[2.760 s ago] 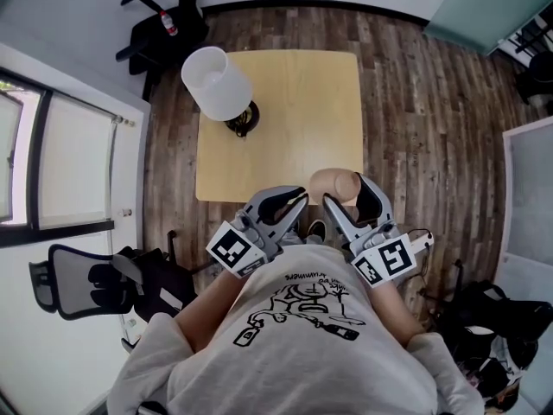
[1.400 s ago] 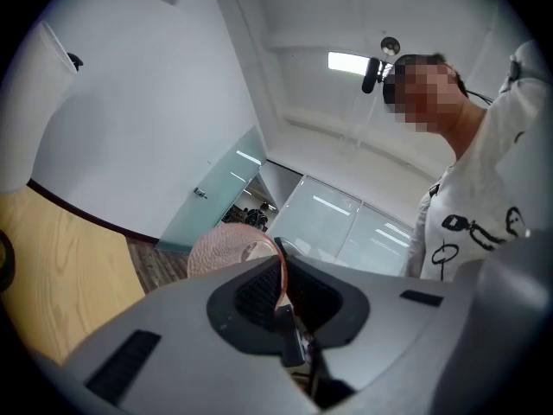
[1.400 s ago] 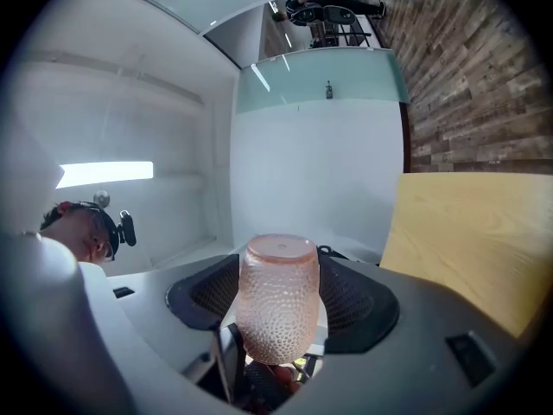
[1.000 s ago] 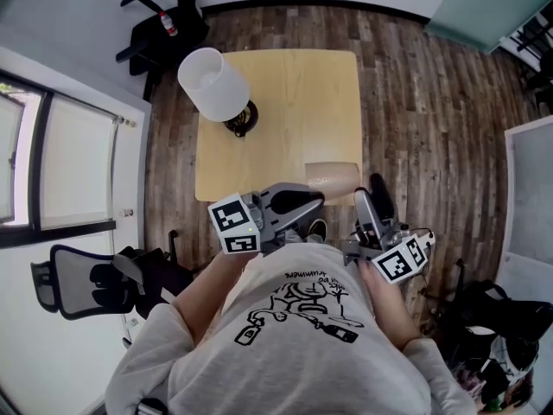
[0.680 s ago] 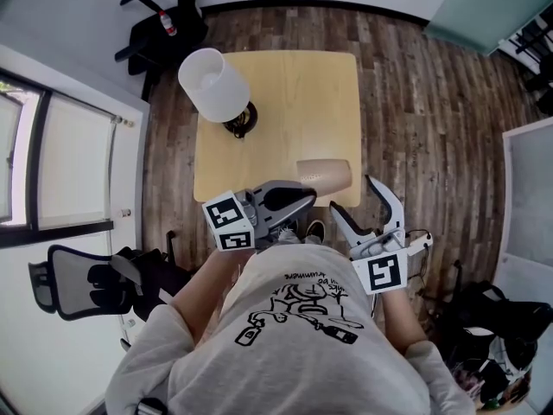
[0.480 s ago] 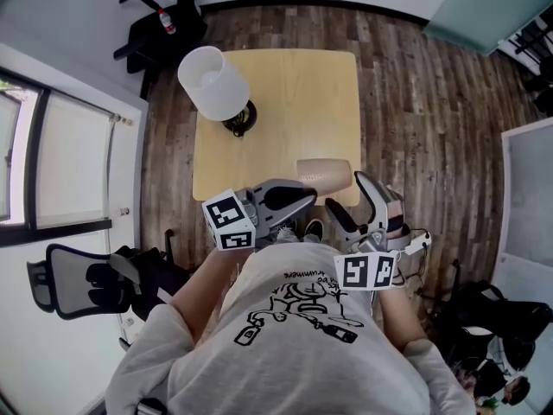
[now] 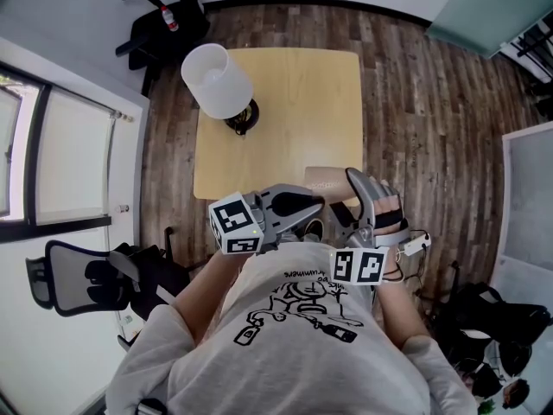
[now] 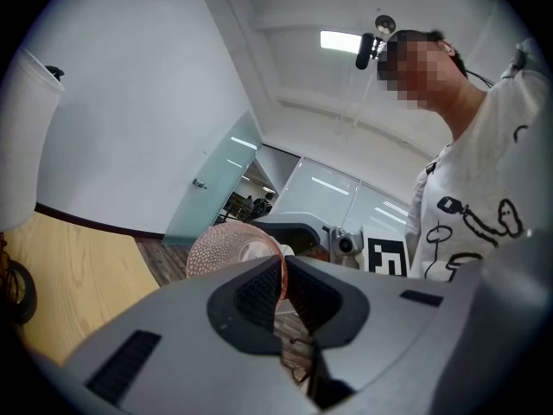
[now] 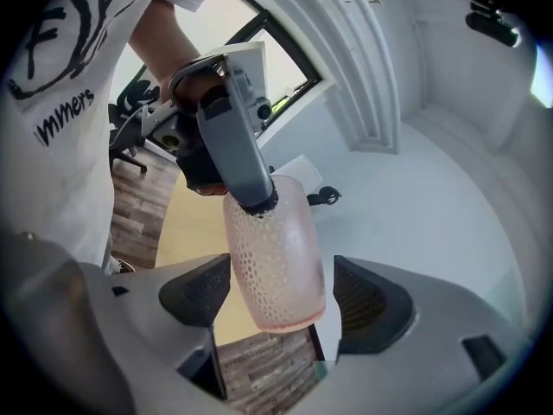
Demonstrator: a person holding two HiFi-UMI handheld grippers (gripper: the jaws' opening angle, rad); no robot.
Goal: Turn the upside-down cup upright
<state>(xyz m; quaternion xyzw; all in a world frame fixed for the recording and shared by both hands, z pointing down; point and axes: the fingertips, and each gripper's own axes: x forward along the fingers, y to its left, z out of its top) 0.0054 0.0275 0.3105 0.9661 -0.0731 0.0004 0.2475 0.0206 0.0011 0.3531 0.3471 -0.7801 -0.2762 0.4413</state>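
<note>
Both claws meet at the cup (image 9: 276, 258), which hangs sideways in the air over the near edge of the desk (image 7: 285, 119). The left claw (image 8: 281, 288) pinches its edge tight. The right claw (image 9: 281, 305) has rolled over and its jaws have just been opening; they now straddle the body without touching it, probably a fresh grip to finish the turn.

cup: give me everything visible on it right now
The cup is translucent pink, plastic-looking and dimpled all over. It is held sideways in the air by the table's near edge. The left gripper pinches its wall at one end. The jaws of the right gripper, which have just been opening, flank it without touching.
</note>
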